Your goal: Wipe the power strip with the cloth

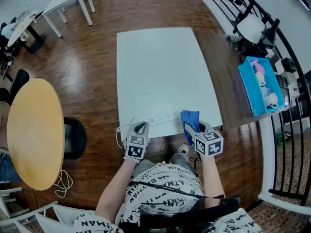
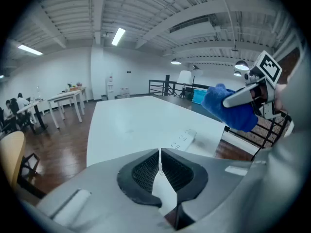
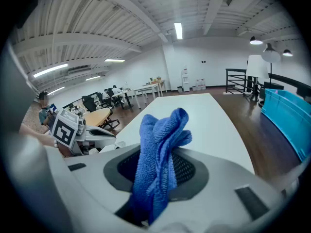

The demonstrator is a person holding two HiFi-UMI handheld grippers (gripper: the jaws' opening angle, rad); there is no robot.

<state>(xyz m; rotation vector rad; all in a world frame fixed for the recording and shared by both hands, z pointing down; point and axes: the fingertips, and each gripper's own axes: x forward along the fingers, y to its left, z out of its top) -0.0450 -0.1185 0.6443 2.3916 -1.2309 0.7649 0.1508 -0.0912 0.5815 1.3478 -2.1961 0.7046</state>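
Keeping the blue cloth [image 3: 160, 149] pinched in the right tool [image 1: 195, 131], lower onto the white power strip [image 1: 164, 117] along the table's [image 1: 155, 67] near edge; brace its cable end with the closed, empty left tool [image 1: 140, 129], sweep lengthwise

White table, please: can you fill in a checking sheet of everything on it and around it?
Surface: white table, plain top.
Job's things: white power strip lies along the near edge; blue cloth is at its right end.
Clutter: nothing seen.
Grippers: left gripper shut, empty, near the strip's left end; right gripper shut on the cloth.
Cables: white cord hangs off the near-left corner; another cord lies on the floor.
Surroundings: round wooden table, black chair, blue bin, black railing.
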